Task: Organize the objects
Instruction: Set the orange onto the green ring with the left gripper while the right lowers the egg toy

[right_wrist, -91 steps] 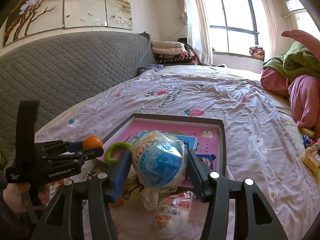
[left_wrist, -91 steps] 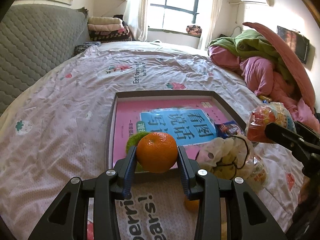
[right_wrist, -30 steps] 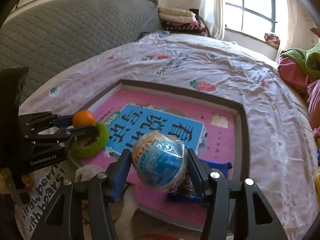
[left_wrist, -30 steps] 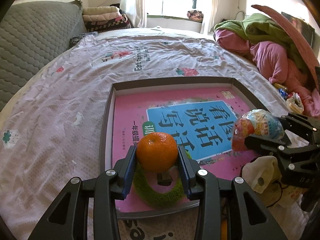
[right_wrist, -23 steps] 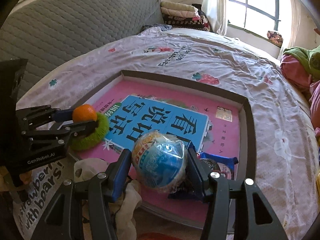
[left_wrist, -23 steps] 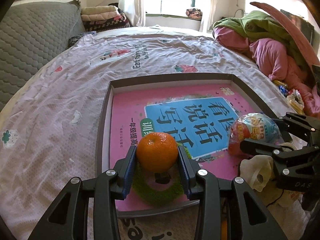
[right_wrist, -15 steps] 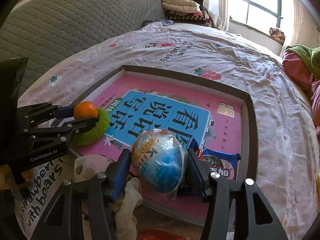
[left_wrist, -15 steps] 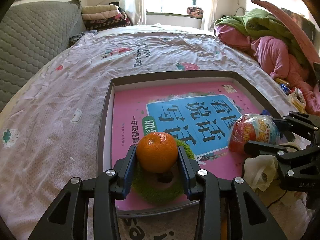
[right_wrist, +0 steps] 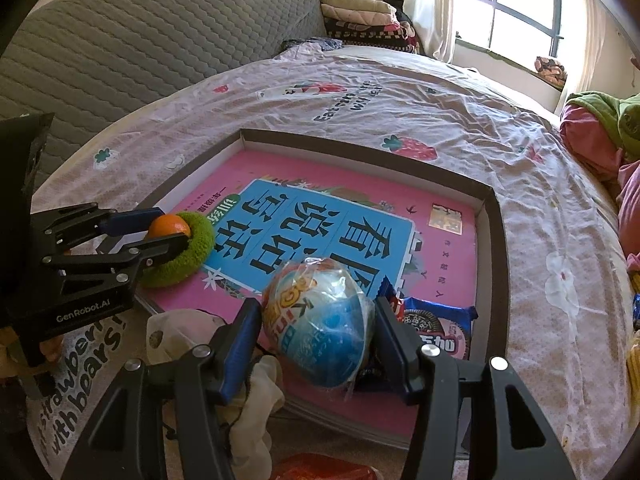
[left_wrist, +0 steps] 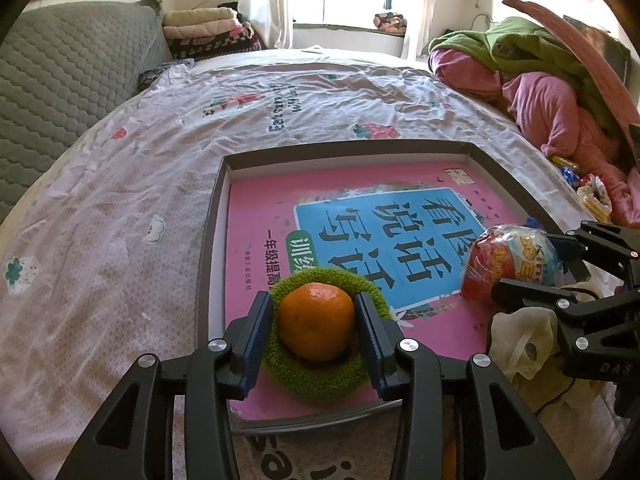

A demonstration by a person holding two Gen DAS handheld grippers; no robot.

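Observation:
My left gripper [left_wrist: 316, 326] is shut on an orange mandarin [left_wrist: 315, 326] and holds it in the hollow of a green fuzzy ring [left_wrist: 320, 382] at the near left corner of a shallow grey tray [left_wrist: 210, 236]. A pink and blue book [left_wrist: 376, 216] lines the tray. The mandarin also shows in the right wrist view [right_wrist: 168, 226] with the ring [right_wrist: 188, 256]. My right gripper [right_wrist: 318, 332] is shut on a plastic-wrapped toy egg [right_wrist: 320, 324], low over the tray's near right edge. The egg also shows in the left wrist view [left_wrist: 512, 264].
A blue cookie packet [right_wrist: 436, 320] lies in the tray [right_wrist: 492, 216] beside the egg. A crumpled cream bag [right_wrist: 180, 332] lies in front of the tray on the bedsheet. A pile of pink and green bedding [left_wrist: 536, 92] is at the right. A grey headboard [right_wrist: 140, 44] is at the left.
Both grippers have moved forward and down over the tray. The mandarin has sunk into the green ring. The egg has come down near the cookie packet.

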